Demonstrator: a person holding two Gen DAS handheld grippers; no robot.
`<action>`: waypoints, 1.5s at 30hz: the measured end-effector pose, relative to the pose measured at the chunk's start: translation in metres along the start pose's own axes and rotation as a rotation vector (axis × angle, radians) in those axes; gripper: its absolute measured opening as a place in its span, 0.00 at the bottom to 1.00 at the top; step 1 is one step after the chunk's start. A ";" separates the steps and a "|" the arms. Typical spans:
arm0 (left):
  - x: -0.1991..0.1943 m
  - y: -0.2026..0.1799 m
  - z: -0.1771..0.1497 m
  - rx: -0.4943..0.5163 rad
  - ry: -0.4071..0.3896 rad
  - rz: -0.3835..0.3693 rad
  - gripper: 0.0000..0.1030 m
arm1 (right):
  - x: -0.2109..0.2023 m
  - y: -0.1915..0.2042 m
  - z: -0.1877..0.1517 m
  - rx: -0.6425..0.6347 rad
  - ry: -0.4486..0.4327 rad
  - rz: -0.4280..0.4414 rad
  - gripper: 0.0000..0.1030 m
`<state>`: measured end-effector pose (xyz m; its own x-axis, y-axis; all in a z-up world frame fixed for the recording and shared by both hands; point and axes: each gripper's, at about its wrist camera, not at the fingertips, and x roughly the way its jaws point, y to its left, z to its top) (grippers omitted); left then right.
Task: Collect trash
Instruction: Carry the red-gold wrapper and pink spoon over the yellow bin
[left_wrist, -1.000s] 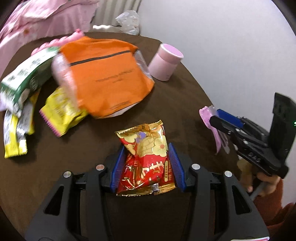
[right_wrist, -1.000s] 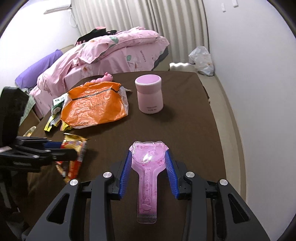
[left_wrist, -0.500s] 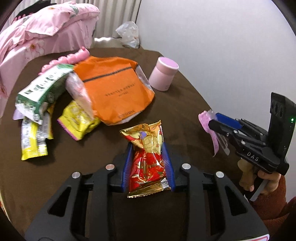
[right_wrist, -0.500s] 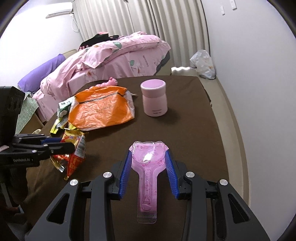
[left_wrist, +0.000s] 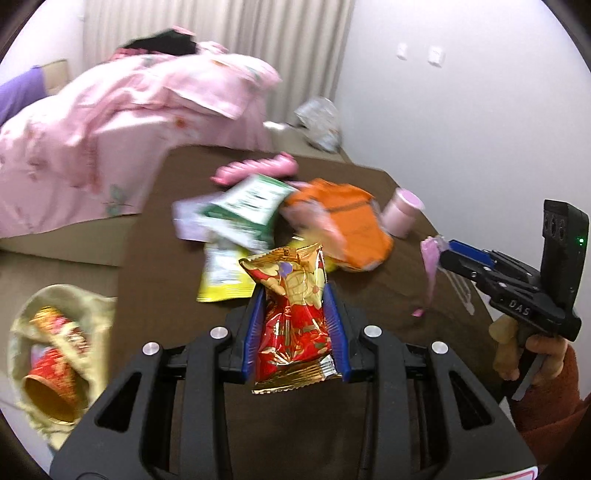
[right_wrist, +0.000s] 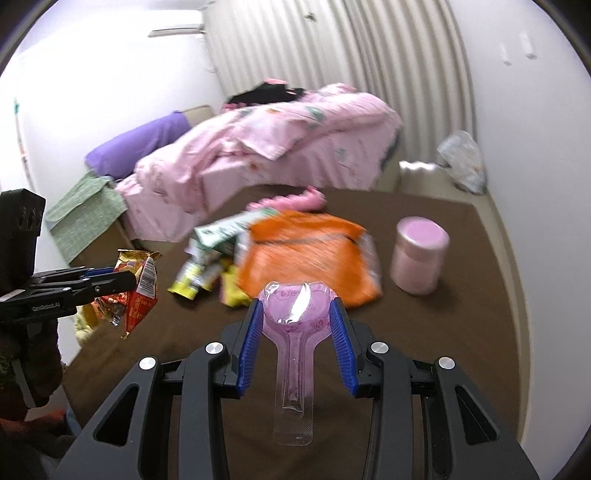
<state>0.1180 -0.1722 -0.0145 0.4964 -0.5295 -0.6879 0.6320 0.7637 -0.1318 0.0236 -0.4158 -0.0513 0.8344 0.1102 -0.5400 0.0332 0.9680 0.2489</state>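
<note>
Red-and-gold foil is clamped in my left gripper (left_wrist: 295, 328): a snack packet (left_wrist: 293, 314), lifted off the brown table (left_wrist: 369, 424). My right gripper (right_wrist: 295, 343) is closed on a pink plastic wrapper (right_wrist: 295, 321), also above the table. I judge this the carrying step. Left of the table sits a trash bag (left_wrist: 59, 350) already holding cups; next, swing each piece over its mouth and release. More wrappers (left_wrist: 240, 210) remain near the table's far end.
</note>
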 end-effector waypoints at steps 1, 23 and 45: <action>-0.009 0.010 0.000 -0.018 -0.019 0.018 0.30 | 0.003 0.010 0.007 -0.023 -0.006 0.018 0.35; -0.117 0.195 -0.060 -0.375 -0.200 0.264 0.31 | 0.071 0.214 0.093 -0.345 0.013 0.325 0.35; -0.024 0.247 -0.108 -0.374 0.087 0.223 0.29 | 0.232 0.324 0.050 -0.469 0.352 0.490 0.35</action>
<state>0.1977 0.0697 -0.1077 0.5339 -0.3159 -0.7843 0.2482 0.9453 -0.2119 0.2553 -0.0878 -0.0552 0.4661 0.5412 -0.6999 -0.5983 0.7756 0.2013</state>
